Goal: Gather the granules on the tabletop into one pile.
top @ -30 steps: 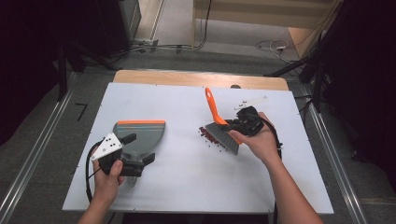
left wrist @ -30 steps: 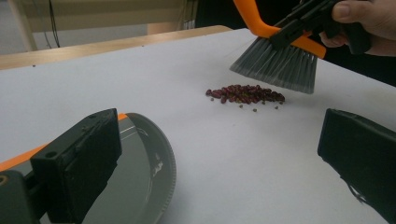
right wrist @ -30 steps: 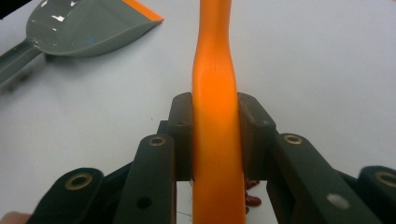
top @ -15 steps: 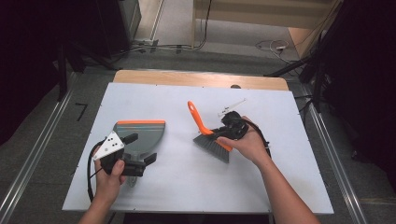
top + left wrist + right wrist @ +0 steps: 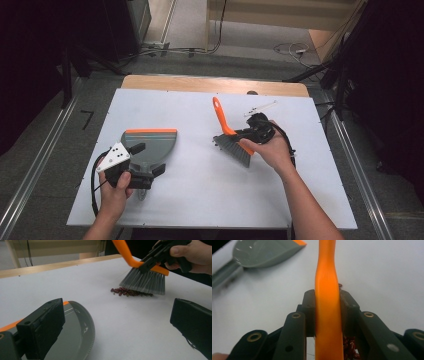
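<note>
A grey dustpan (image 5: 150, 142) with an orange lip lies on the left of the white table (image 5: 210, 200). My left gripper (image 5: 147, 159) hovers over its handle end, open, with nothing between its jaws. In the left gripper view the dustpan (image 5: 77, 332) sits under the left jaw of the left gripper (image 5: 116, 325). My right gripper (image 5: 240, 134) is shut on the orange handle of a hand brush (image 5: 232, 145). The grey bristles (image 5: 143, 283) rest on the table against a small pile of red-brown beans (image 5: 130, 292). In the right gripper view the orange handle (image 5: 328, 277) stands clamped in the right gripper (image 5: 328, 305), with beans (image 5: 348, 346) below.
A thin white object (image 5: 260, 107) lies on the table beyond the right hand. A wooden strip (image 5: 210, 84) runs along the far edge. Metal rails (image 5: 35, 170) flank the table, and cables (image 5: 290, 49) lie on the floor behind.
The brush swept to the left with the beans, then came back a little to the right with its handle more upright. The left gripper and dustpan stayed put.
</note>
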